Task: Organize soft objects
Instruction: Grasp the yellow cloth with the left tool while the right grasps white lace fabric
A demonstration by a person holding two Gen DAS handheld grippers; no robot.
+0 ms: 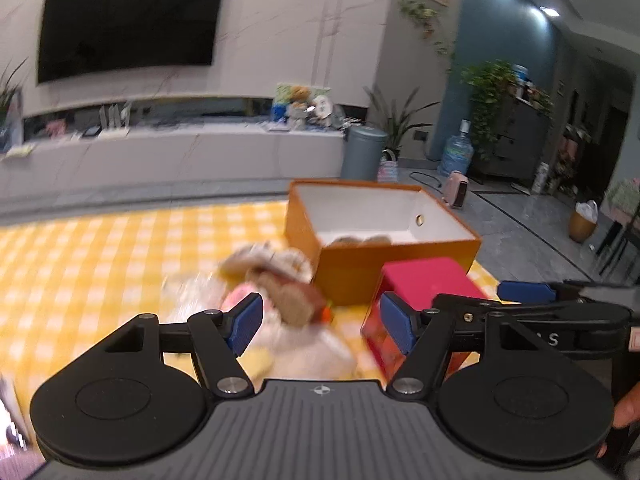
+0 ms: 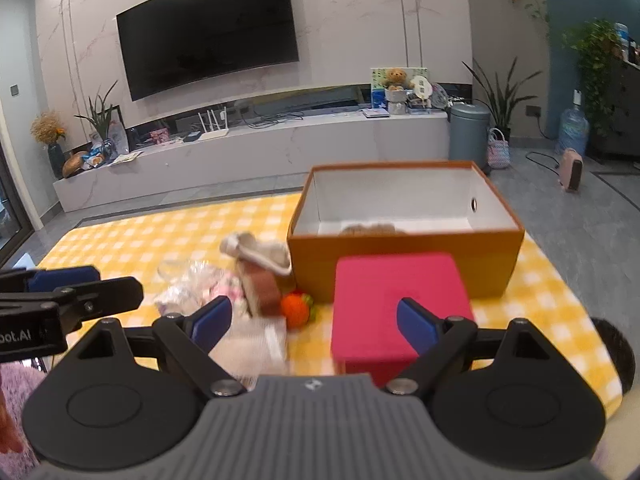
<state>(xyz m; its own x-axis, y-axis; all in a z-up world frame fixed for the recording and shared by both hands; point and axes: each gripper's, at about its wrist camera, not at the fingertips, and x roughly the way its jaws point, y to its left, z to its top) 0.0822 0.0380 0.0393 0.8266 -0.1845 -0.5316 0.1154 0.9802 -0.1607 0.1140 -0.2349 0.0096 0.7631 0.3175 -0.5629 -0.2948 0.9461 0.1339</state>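
An open orange box point(image 1: 400, 258) point(image 2: 404, 254) with a white inside stands on the yellow checked cloth point(image 1: 100, 256) point(image 2: 160, 232); a brownish soft thing lies in it point(image 2: 370, 229). A pink box point(image 1: 424, 280) point(image 2: 396, 300) sits in front of it. A pile of soft toys point(image 1: 276, 280) point(image 2: 256, 280) lies left of the boxes, with a brown plush point(image 2: 262, 290), an orange plush point(image 2: 295, 311) and crinkly plastic point(image 2: 188, 284). My left gripper point(image 1: 320, 322) is open above the pile. My right gripper point(image 2: 314, 322) is open, empty, over the pink box's near-left edge.
A TV point(image 2: 208, 28) hangs over a long white console point(image 2: 256, 152). A grey bin point(image 2: 469, 136), a pink heater point(image 2: 571, 170) and a water bottle point(image 2: 573, 126) stand on the floor to the right. The cloth's right edge runs beside the orange box.
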